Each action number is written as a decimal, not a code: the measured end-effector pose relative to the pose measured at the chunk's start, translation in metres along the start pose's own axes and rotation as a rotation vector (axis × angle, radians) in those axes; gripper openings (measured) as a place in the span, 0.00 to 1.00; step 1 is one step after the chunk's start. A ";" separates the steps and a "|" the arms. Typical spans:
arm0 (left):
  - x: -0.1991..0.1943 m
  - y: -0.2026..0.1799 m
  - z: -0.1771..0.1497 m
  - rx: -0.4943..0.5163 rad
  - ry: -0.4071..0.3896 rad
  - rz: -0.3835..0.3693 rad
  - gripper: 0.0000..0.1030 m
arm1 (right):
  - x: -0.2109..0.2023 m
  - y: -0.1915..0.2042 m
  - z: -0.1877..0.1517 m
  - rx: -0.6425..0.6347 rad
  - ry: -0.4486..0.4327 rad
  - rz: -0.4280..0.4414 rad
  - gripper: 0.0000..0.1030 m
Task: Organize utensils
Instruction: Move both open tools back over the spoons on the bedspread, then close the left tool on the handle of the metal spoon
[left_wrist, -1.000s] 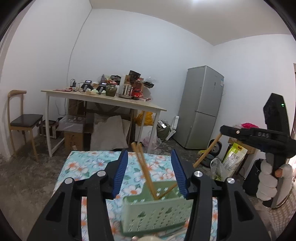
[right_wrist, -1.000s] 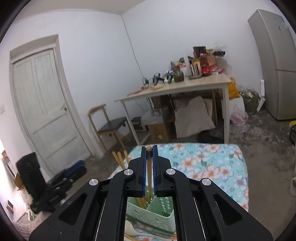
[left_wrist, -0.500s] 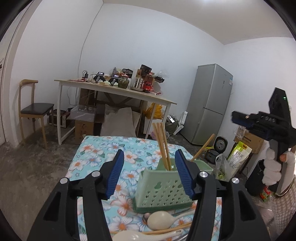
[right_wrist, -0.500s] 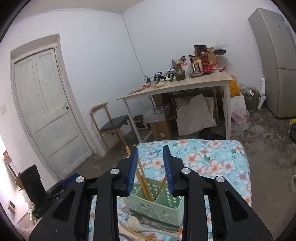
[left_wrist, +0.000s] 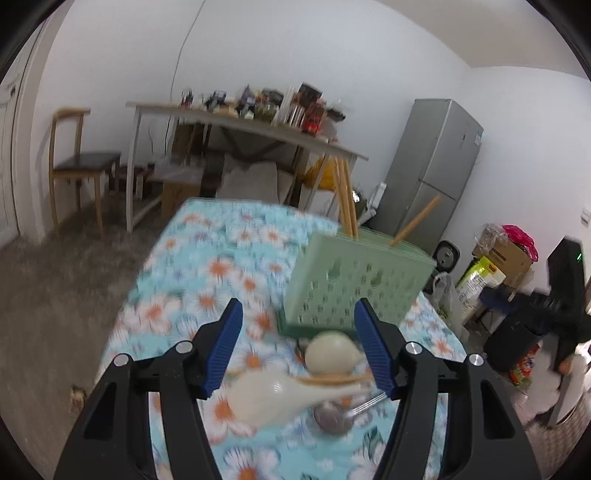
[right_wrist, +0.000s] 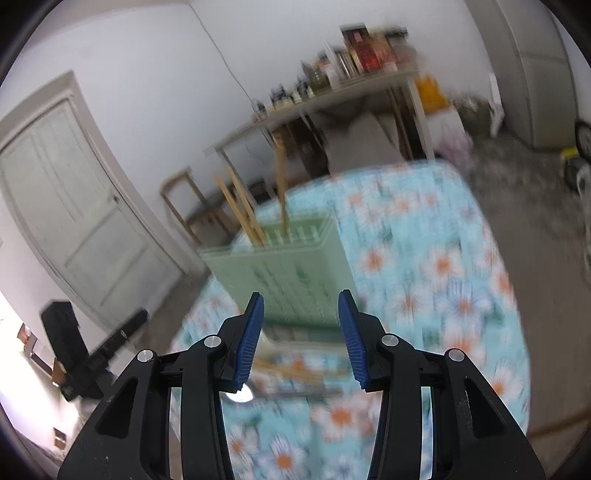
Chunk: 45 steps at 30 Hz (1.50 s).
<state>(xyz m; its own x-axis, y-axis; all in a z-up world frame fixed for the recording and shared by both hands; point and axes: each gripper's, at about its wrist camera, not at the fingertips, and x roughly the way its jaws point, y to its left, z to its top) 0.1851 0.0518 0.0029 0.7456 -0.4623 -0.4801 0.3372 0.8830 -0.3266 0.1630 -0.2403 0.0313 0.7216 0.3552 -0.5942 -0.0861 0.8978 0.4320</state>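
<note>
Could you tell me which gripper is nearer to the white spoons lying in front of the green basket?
Left. The left gripper is open right over the white spoons. The right gripper, also open, sits off to their right, facing the green basket.

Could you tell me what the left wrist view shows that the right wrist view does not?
Only the left wrist view shows two white spoons and a metal spoon lying before the holder. Only the right wrist view shows the door. Both show the green utensil holder with chopsticks standing in it, on the floral tablecloth, and open, empty jaws that have just been opening.
</note>
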 end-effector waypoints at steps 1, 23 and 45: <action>0.002 -0.001 -0.006 -0.001 0.017 0.004 0.59 | 0.008 -0.003 -0.010 0.011 0.035 -0.014 0.40; 0.031 0.002 -0.079 -0.213 0.261 -0.110 0.59 | 0.073 0.016 -0.078 -0.035 0.250 0.009 0.40; 0.071 0.019 -0.098 -0.556 0.335 -0.144 0.25 | 0.066 -0.011 -0.085 0.060 0.243 0.021 0.40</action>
<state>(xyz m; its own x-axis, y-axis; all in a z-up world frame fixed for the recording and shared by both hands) 0.1883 0.0276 -0.1172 0.4657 -0.6522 -0.5981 0.0063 0.6783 -0.7347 0.1531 -0.2046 -0.0699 0.5335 0.4322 -0.7270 -0.0534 0.8750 0.4811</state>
